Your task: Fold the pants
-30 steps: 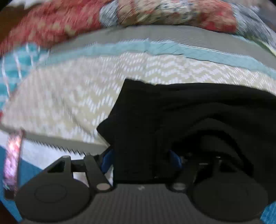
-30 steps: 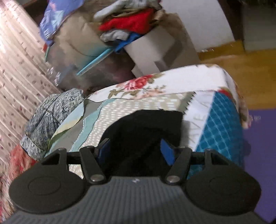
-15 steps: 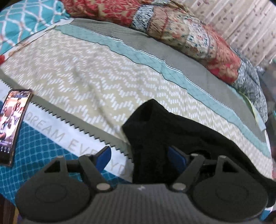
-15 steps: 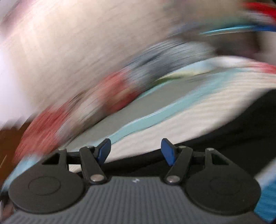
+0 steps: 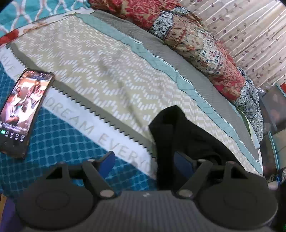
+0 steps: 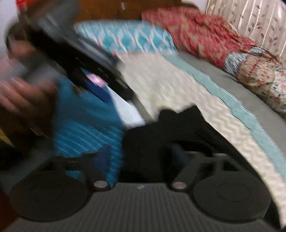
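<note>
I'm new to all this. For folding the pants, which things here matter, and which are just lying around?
Part of the job:
- black pants
- patterned bedspread they lie on

Just lying about:
- phone, screen lit
- bunched red floral quilt
- teal pillow
- curtain behind

The left tool points steeply down, its jaws wide apart and just opened further; black pants lie against its right finger. The right tool, blurred, also tilts down, its jaws apart around the pants and just closing. The left hand grips its tool's handle.
</note>
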A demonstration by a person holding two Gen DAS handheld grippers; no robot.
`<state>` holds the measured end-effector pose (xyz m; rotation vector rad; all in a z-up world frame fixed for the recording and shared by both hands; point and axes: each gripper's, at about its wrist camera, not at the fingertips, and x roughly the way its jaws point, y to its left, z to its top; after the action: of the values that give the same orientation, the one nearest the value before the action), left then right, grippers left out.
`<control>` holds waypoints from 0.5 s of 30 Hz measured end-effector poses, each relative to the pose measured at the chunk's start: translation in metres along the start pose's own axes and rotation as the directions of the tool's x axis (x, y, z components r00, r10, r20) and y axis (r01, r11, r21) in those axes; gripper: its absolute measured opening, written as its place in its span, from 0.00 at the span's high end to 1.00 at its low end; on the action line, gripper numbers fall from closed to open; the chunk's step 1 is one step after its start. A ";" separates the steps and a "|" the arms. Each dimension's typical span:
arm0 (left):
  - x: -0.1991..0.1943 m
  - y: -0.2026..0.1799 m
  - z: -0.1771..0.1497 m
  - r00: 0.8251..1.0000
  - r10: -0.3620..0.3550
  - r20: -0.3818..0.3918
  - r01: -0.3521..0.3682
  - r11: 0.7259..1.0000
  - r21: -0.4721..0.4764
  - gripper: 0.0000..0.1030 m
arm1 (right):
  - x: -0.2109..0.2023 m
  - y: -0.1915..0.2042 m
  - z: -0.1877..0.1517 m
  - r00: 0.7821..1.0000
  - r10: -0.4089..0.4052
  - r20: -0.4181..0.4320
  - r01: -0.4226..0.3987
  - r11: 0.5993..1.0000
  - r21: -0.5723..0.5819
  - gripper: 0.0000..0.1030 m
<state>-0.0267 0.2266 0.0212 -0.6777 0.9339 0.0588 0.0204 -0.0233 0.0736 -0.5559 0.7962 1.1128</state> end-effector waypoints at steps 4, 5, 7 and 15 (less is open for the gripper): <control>0.008 0.012 0.000 1.000 -0.029 -0.011 0.029 0.999 -0.018 0.27 | -0.053 -0.069 0.016 0.973 -0.121 0.195 0.056 0.950 0.308 0.89; 0.013 0.012 0.001 0.999 -0.032 -0.018 0.032 0.999 -0.016 0.27 | -0.072 -0.091 0.018 0.947 -0.207 0.245 0.093 0.909 0.407 0.89; 0.027 0.006 0.004 0.998 -0.049 -0.038 0.049 0.999 -0.002 0.25 | -0.097 -0.121 0.018 0.886 -0.358 0.293 0.148 0.819 0.554 0.90; 0.095 -0.048 0.008 0.987 -0.074 -0.140 0.092 0.988 0.123 0.50 | -0.073 -0.130 0.035 0.866 -0.443 0.231 0.265 0.800 0.539 0.89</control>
<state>0.0529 0.1703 -0.0232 -0.6055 1.0286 -0.1218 0.1355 -0.0856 0.1537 -0.0594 0.5948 0.5870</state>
